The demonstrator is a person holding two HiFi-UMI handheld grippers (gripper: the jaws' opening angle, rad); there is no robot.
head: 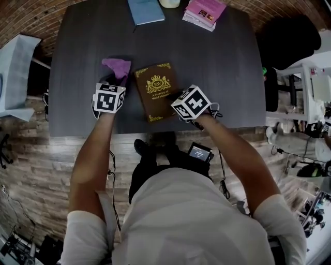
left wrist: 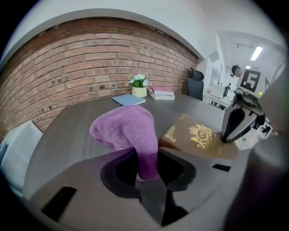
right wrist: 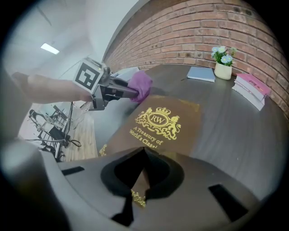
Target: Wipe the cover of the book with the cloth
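Note:
A brown book with a gold crest lies flat near the front middle of the dark table. My right gripper is shut on the book's near right edge; in the right gripper view the cover runs in between the closed jaws of my right gripper. Just left of the book, my left gripper is shut on a purple cloth. In the left gripper view the cloth bunches up out of the left gripper, beside the book.
At the table's far edge lie a blue notebook, a white flower pot and a stack of pink books. A pale chair stands off the table's left side. A brick wall stands behind the table.

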